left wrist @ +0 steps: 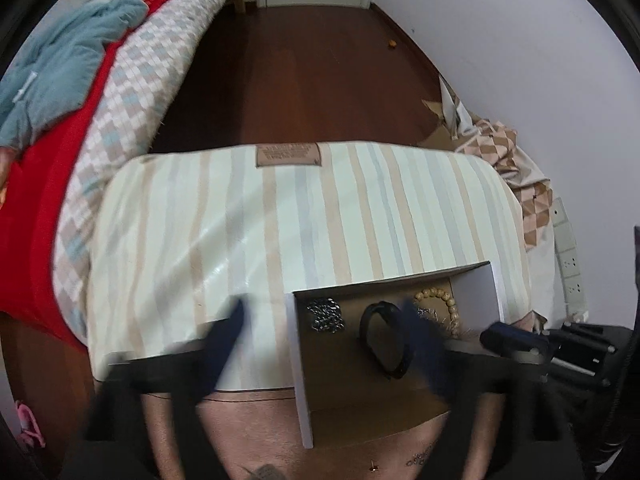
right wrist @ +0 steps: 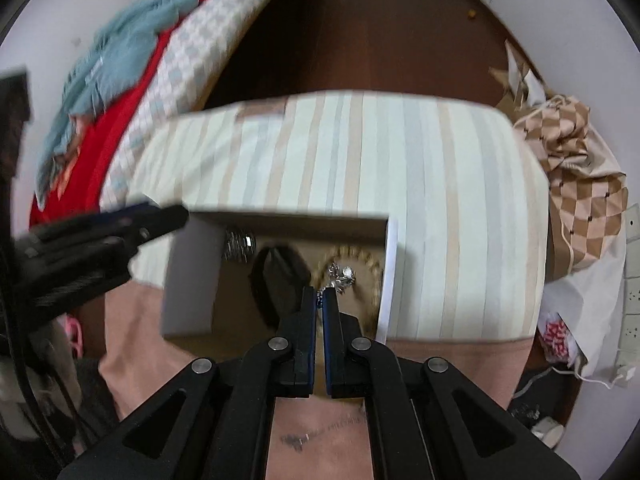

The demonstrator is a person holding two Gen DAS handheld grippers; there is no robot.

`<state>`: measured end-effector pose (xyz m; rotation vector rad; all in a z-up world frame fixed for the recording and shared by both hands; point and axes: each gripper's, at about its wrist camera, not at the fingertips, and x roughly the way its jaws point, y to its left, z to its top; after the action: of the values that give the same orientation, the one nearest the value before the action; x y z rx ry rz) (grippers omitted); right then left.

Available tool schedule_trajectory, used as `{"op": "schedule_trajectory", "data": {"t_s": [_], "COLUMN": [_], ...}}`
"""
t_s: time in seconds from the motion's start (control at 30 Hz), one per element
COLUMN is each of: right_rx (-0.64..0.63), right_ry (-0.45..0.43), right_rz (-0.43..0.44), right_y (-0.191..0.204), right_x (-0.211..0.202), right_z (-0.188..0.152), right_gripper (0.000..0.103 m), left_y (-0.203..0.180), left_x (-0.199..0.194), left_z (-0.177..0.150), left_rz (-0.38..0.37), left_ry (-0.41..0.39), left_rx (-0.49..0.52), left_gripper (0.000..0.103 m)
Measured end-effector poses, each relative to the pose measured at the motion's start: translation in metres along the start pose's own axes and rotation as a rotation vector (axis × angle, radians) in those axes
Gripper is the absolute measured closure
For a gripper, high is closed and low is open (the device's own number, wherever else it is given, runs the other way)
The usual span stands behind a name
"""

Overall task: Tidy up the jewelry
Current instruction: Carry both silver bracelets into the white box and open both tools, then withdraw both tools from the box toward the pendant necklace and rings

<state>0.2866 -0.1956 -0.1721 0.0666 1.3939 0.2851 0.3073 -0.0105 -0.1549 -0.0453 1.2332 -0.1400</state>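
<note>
Right tool [right wrist: 319, 295] is clenched on a silver chain [right wrist: 340, 274], held lower centre of frame over the open box [right wrist: 192, 280]. Left tool [left wrist: 320, 320] is spread open, blurred, straddling the box's left wall. Black bangle [left wrist: 382, 338], bead bracelet [left wrist: 438, 300] and chain pile [left wrist: 326, 314] are seen inside.

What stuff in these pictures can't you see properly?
- Silver chain, right wrist view: the right tool hides where it is pinched, and it is blurred.
- Bead bracelet, left wrist view: the left tool's blurred finger covers part of it.
- Black band, right wrist view: its near side is hidden behind the right tool.
- Box, left wrist view: its near end is hidden behind the left tool.
</note>
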Motion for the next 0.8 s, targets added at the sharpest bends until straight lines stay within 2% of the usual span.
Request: {"op": "schedule_trajectory", "data": {"t_s": [0.07,0.1,0.13,0.2,0.23,0.27,0.33,0.5,0.8], "right_rx": [-0.002,0.002,0.012,0.019,0.017,0.015,0.013,0.022,0.033], "right_ry": [0.011,0.006,-0.002,-0.021,-0.034,-0.046,-0.062,-0.079,-0.127], "right_rz": [-0.012,-0.011,-0.006,-0.014,-0.034,-0.057,-0.107,-0.215,-0.277], "right_y": [-0.001,-0.003,-0.005,-0.007,-0.008,-0.008,-0.008,-0.007,0.007], "right_x": [-0.001,-0.003,-0.008,-0.016,-0.021,-0.025,-0.029,-0.027,-0.025], "right_z": [-0.004,-0.006,-0.008,-0.012,-0.014,-0.017,-0.021,-0.043,-0.071], "right_gripper": [0.068,0.048,0.038,0.038,0.038,0.033,0.014,0.001,0.001], "left_y": [0.0,0.0,0.0,0.001,0.003,0.003,0.005,0.004,0.005], "left_x": [-0.005,-0.007,-0.009,-0.013,-0.015,-0.017,-0.021,-0.023,-0.035], "left_z": [-0.002,-0.004,-0.005,-0.011,-0.015,-0.018,-0.028,-0.054,-0.086], "left_rz": [0.02,0.031,0.041,0.066,0.074,0.085,0.113,0.147,0.193], "left_ry": [-0.014,-0.017,-0.022,-0.031,-0.04,-0.047,-0.07,-0.109,-0.118], "left_rx": [0.006,0.009,0.013,0.011,0.007,0.005,0.001,0.004,-0.015], "left_gripper": [0.015,0.015,0.011,0.001,0.001,0.001,0.001,0.0,0.0]}}
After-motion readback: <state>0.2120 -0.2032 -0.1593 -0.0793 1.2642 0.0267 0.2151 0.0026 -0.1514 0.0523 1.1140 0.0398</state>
